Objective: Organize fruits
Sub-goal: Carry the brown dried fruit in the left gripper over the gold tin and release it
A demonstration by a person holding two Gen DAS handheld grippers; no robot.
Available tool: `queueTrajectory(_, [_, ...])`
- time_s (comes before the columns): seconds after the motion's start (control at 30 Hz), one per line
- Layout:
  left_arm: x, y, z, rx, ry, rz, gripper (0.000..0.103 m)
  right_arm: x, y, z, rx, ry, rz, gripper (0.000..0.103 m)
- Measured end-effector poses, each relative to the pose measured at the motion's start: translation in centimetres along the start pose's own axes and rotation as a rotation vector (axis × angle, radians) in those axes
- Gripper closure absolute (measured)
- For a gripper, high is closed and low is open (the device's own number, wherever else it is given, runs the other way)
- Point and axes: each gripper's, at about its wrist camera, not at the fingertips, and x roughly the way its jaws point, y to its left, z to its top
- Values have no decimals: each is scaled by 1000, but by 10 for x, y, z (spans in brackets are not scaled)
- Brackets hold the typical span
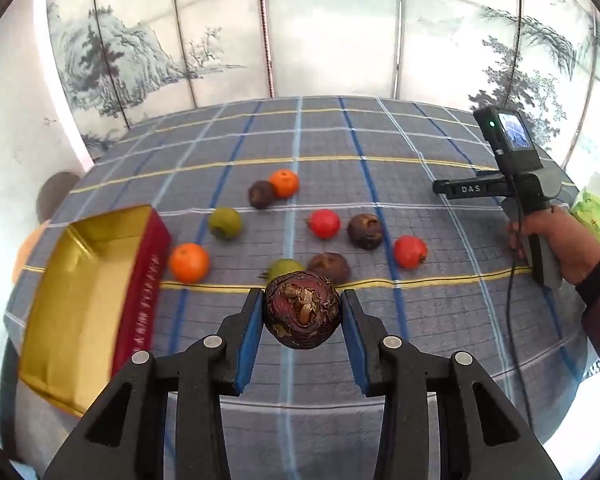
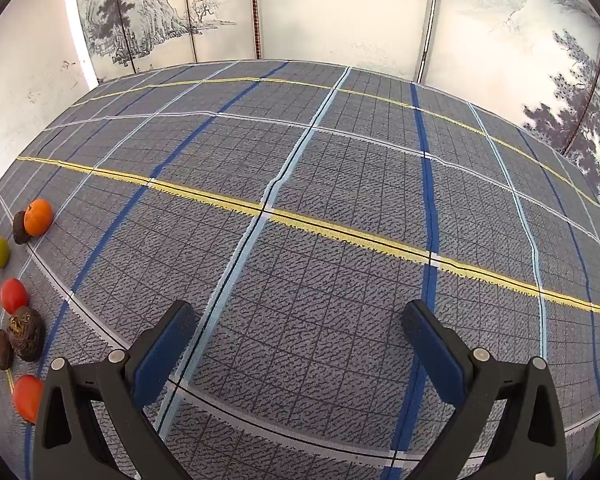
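Mangosteen bound for the box

Mangosteen [image 1: 302,310] is pinched between the pads of the left gripper [image 1: 303,312], right of the gold-lined box [image 1: 88,280]. It should be carried over the red wall and released low. The right gripper [image 2: 300,344] is held spread, idle.

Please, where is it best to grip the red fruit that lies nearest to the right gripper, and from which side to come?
Grip the red fruit across its round middle, coming from above, fingers on its left and right flanks. It lies alone with bare tablecloth around it; its small stem tip points sideways, so avoid that end. The open right gripper is probably better placed.
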Motion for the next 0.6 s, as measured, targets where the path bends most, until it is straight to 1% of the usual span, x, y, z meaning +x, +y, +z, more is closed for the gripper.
queueTrajectory(0.1, [-8, 14, 0, -3, -10, 28, 63, -2, 1, 0, 11, 0, -12, 0])
queueTrajectory(0.17, [-14, 26, 0, -4, -22, 60, 63, -1, 1, 0, 15, 0, -15, 0])
queueTrajectory(0.2, [-15, 31, 6, -12, -3, 64, 63, 0, 0, -1, 20, 0, -18, 0])
queueTrajectory(0.27, [-19, 46, 4, -25, -11, 78, 63, -2, 1, -3, 30, 1, -28, 0])
queueTrajectory(0.33, [-22, 60, 6, -23, -18, 117, 63, -4, 2, -6, 41, 1, -38, 0])
queueTrajectory(0.43, [-19, 77, 7, -12, -6, 165, 63, -5, 2, -8, 50, 2, -46, 1])
queueTrajectory(0.53, [-24, 97, 11, 18, 5, 237, 63, -6, 2, -8, 52, 2, -48, 1])
queueTrajectory(0.6, [-24, 107, 12, 39, 30, 258, 63, -6, 2, -8, 52, 2, -48, 1])
